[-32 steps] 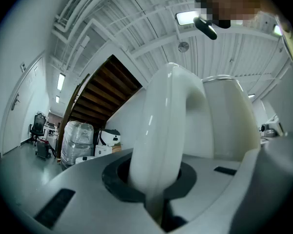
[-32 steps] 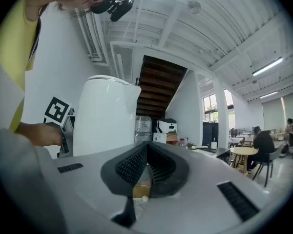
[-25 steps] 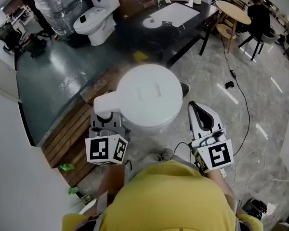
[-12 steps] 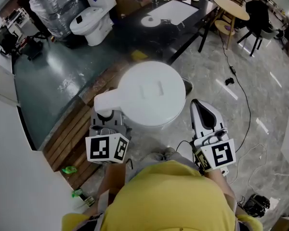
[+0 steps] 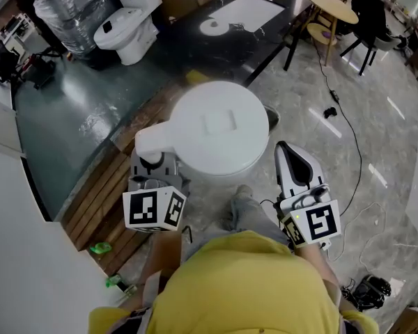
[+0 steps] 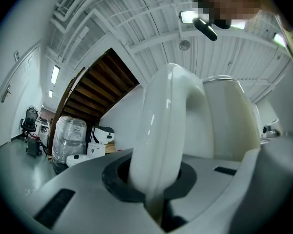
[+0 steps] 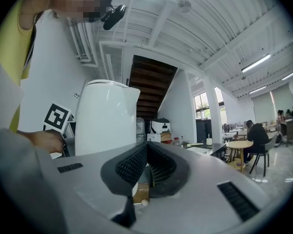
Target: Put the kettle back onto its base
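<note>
**Kettle in transit**

Nearer the dark counter (image 5: 195, 51) than before hangs the white plastic kettle (image 5: 219, 127), its handle (image 6: 161, 130) clamped in the jaws of the left gripper (image 5: 152, 167). On the right gripper (image 5: 287, 155) the jaws are together, empty. Next, carry on to what looks like its round white base (image 5: 210, 26) at twelve o'clock.

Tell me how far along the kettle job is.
Done: kettle picked up, left gripper shut on its handle. In hand: it hangs in the air; right gripper shut, empty. Left: setting it on the white disc on the black table, likely its base.
</note>
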